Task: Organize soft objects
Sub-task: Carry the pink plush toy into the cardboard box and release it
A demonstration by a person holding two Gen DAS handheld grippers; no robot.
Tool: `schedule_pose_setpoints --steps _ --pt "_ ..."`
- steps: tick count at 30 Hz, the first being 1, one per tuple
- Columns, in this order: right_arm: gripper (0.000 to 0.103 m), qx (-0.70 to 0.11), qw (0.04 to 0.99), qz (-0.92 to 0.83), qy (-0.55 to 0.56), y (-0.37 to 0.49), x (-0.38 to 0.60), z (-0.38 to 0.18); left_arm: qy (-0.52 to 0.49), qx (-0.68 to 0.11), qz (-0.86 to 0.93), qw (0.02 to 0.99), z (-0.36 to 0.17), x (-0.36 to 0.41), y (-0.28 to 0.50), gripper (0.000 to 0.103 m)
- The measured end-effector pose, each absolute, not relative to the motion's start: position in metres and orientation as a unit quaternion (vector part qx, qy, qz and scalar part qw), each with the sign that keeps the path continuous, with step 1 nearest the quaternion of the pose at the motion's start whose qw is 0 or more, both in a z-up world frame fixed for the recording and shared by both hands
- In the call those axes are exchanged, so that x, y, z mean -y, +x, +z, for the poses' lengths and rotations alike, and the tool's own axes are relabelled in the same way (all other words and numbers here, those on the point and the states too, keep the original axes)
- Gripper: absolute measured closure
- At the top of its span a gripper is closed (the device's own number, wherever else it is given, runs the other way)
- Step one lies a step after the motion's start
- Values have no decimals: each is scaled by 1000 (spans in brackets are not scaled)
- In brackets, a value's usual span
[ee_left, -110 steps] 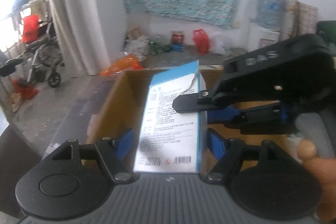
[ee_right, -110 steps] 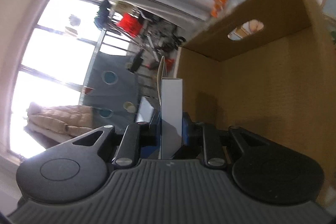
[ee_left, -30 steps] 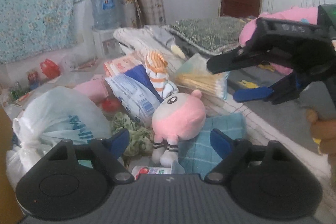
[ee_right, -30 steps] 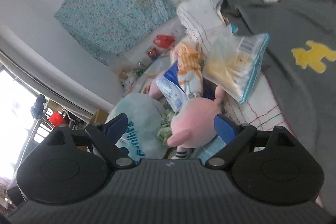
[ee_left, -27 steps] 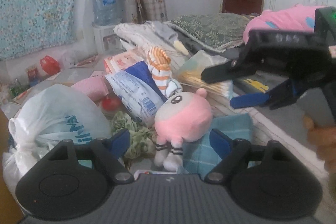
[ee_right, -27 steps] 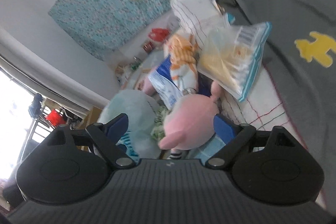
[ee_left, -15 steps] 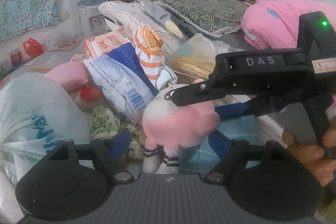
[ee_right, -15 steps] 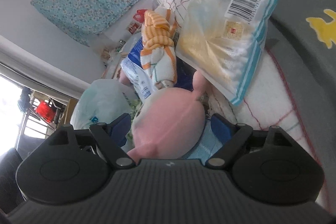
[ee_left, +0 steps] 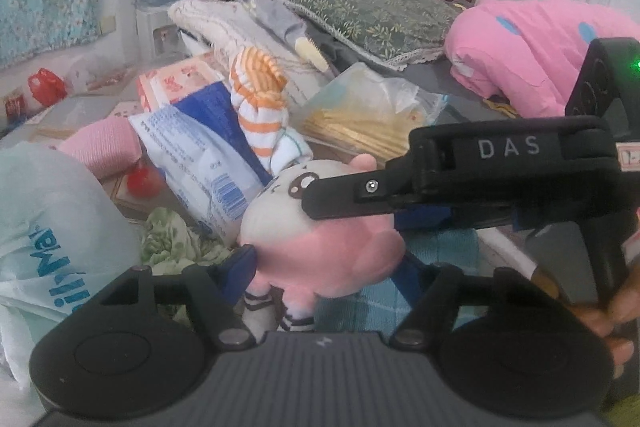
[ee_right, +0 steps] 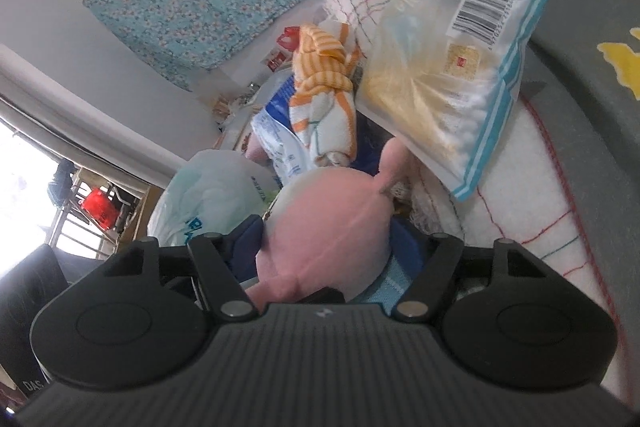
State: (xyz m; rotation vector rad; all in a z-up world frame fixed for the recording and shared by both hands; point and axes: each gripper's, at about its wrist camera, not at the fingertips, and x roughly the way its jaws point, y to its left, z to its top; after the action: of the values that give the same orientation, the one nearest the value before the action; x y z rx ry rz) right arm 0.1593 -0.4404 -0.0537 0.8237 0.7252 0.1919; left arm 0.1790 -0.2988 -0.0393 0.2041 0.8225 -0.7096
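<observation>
A pink and white plush doll (ee_left: 320, 247) lies on a blue checked cloth (ee_left: 400, 303) among a pile of soft things. My left gripper (ee_left: 324, 263) is open with the doll between its blue pads. My right gripper (ee_right: 332, 239) comes in from the right over the doll's head (ee_left: 344, 199), its fingers on either side of the plush doll (ee_right: 332, 227), still wide and not pressing. An orange striped sock bundle (ee_left: 260, 99) stands behind the doll.
A blue and white packet (ee_left: 200, 155), a pink folded cloth (ee_left: 100, 147), a green cloth (ee_left: 172, 239) and a pale plastic bag (ee_left: 52, 235) lie to the left. A bag of cotton swabs (ee_right: 448, 87) lies at right. A large pink plush (ee_left: 540, 47) sits far right.
Both grippers have left the cardboard box and the carton and moved in on the pile. Over the last second both closed in around the pink doll.
</observation>
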Motion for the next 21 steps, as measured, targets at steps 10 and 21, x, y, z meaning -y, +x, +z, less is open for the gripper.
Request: schedule_pose_setpoints --steps 10,21 --pt "35 -312 864 95 384 130 431 -26 91 -354 -337 868 -6 290 150 30" --pt "35 -253 895 136 341 88 385 46 64 -275 -306 909 56 240 100 30"
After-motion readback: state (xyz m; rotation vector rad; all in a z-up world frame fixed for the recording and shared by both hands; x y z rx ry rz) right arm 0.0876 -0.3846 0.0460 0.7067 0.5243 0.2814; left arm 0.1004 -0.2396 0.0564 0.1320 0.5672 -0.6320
